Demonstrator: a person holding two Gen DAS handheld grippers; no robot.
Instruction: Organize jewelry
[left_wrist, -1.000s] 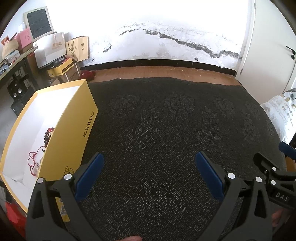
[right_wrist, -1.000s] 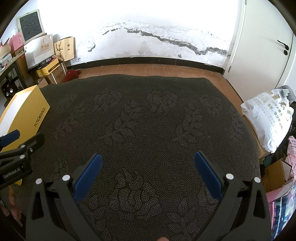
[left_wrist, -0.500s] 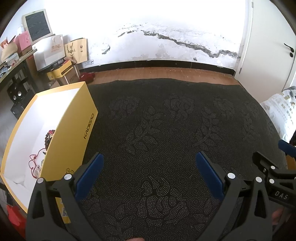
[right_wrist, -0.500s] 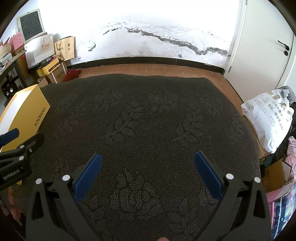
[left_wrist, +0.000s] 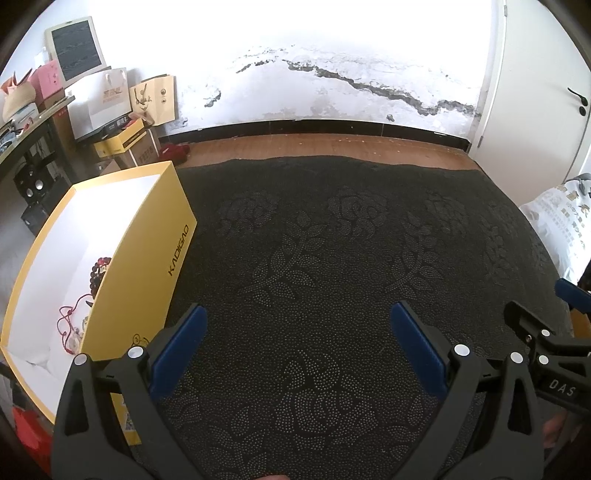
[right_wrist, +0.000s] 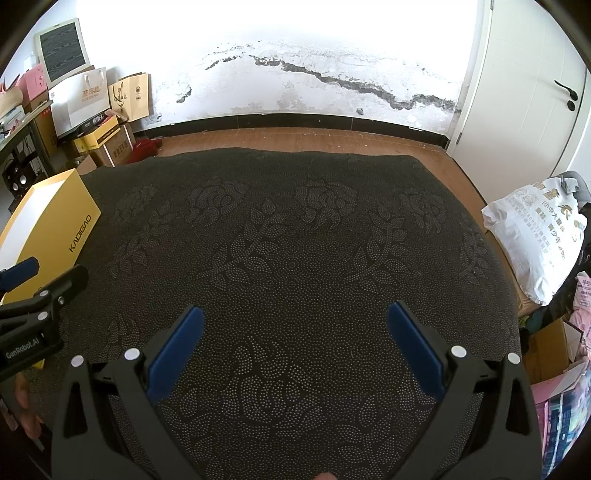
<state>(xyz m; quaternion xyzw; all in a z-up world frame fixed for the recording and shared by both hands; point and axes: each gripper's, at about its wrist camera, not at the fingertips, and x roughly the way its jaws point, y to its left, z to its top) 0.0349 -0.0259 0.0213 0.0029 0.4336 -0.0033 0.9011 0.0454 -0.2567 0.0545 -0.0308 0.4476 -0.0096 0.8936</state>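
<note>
Two strings of jewelry, dark beads (left_wrist: 99, 272) and a red cord (left_wrist: 68, 325), are seen inside the yellow box (left_wrist: 147, 258) at the left. The left tool (left_wrist: 297, 334) and right tool (right_wrist: 295, 332) are held wide over the dark patterned tabletop (right_wrist: 295, 240), gripping nothing.

A dark cloth (left_wrist: 332, 258) with a dotted rose pattern covered the surface. An open yellow box (left_wrist: 147, 258) stood on its left edge. The rest of the cloth showed only the pattern.
</note>
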